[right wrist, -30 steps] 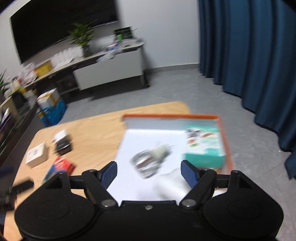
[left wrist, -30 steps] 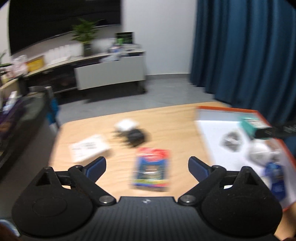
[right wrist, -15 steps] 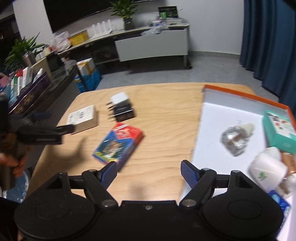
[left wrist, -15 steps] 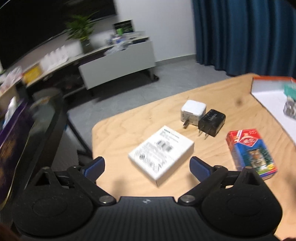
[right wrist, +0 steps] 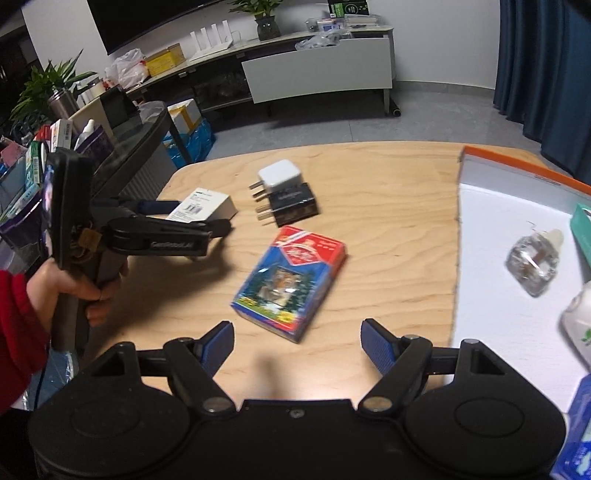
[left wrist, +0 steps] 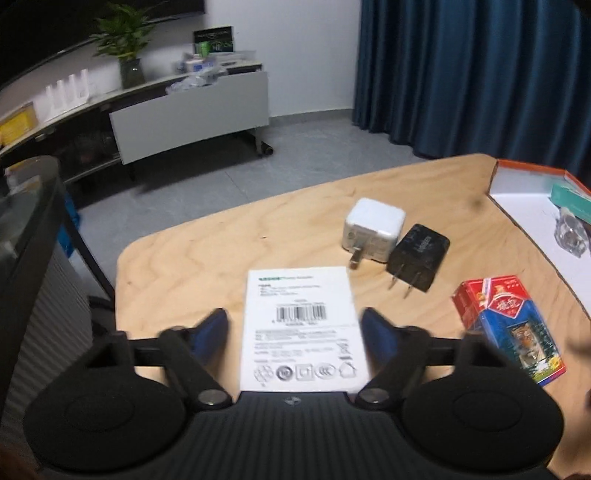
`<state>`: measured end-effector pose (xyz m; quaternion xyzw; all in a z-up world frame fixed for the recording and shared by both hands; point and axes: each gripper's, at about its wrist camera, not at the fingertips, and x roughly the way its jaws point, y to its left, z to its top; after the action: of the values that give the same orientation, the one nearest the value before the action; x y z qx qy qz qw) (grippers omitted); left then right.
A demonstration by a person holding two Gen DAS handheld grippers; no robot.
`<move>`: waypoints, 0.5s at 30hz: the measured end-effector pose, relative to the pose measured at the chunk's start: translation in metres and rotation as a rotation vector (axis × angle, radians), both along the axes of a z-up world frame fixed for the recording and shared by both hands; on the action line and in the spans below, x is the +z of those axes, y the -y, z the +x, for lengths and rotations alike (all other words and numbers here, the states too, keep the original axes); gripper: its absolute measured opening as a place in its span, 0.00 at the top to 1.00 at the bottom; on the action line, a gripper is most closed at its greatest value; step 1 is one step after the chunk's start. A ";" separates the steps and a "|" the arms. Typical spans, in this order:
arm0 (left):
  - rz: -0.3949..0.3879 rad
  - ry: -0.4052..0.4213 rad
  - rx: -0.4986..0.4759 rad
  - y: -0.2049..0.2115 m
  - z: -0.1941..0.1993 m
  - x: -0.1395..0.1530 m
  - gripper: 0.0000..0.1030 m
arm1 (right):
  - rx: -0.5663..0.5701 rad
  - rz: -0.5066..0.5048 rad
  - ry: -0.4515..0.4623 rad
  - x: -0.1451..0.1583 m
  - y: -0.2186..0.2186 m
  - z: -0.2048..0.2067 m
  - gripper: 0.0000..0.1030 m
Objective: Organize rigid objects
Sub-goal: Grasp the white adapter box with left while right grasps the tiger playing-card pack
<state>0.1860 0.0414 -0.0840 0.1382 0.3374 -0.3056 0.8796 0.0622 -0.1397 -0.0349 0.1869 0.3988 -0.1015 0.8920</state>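
Left gripper (left wrist: 293, 326) spread wide astride white box (left wrist: 301, 325) at frame centre, right gripper (right wrist: 297, 341) released, empty, tray (right wrist: 517, 173) at right edge holding clear bottle (right wrist: 532, 258).

A potted plant (left wrist: 123, 48) is seen on a long low cabinet (left wrist: 192, 107) against the white wall, beneath a dark screen (right wrist: 147, 18); blue curtains (left wrist: 472, 74) are drawn over the grey floor (left wrist: 303, 147).
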 end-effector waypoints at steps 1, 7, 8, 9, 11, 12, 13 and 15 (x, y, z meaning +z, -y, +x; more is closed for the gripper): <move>0.000 0.000 0.011 0.001 -0.006 0.002 0.41 | -0.008 0.000 -0.005 -0.001 -0.003 0.006 0.13; 0.010 0.008 0.157 -0.012 -0.036 0.015 0.42 | -0.098 -0.016 -0.030 -0.013 -0.012 0.036 0.13; -0.003 0.002 0.181 -0.017 -0.040 0.020 0.42 | -0.108 -0.019 -0.041 -0.015 -0.013 0.042 0.13; -0.008 0.004 0.207 -0.020 -0.045 0.024 0.42 | -0.116 -0.026 -0.054 -0.019 -0.013 0.048 0.13; -0.016 0.007 0.243 -0.024 -0.054 0.033 0.42 | -0.141 -0.065 -0.075 -0.026 -0.014 0.059 0.07; -0.013 0.014 0.260 -0.025 -0.058 0.037 0.42 | -0.138 -0.084 -0.073 -0.028 -0.015 0.064 0.03; -0.015 0.015 0.274 -0.025 -0.059 0.041 0.42 | -0.126 -0.115 -0.076 -0.030 -0.017 0.068 0.03; -0.031 0.005 0.294 -0.025 -0.065 0.047 0.42 | -0.113 -0.150 -0.059 -0.028 -0.018 0.071 0.25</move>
<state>0.1215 0.0668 -0.0375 0.0747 0.3470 -0.1784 0.9177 0.1331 -0.1216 -0.0631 0.1384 0.4051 -0.1868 0.8842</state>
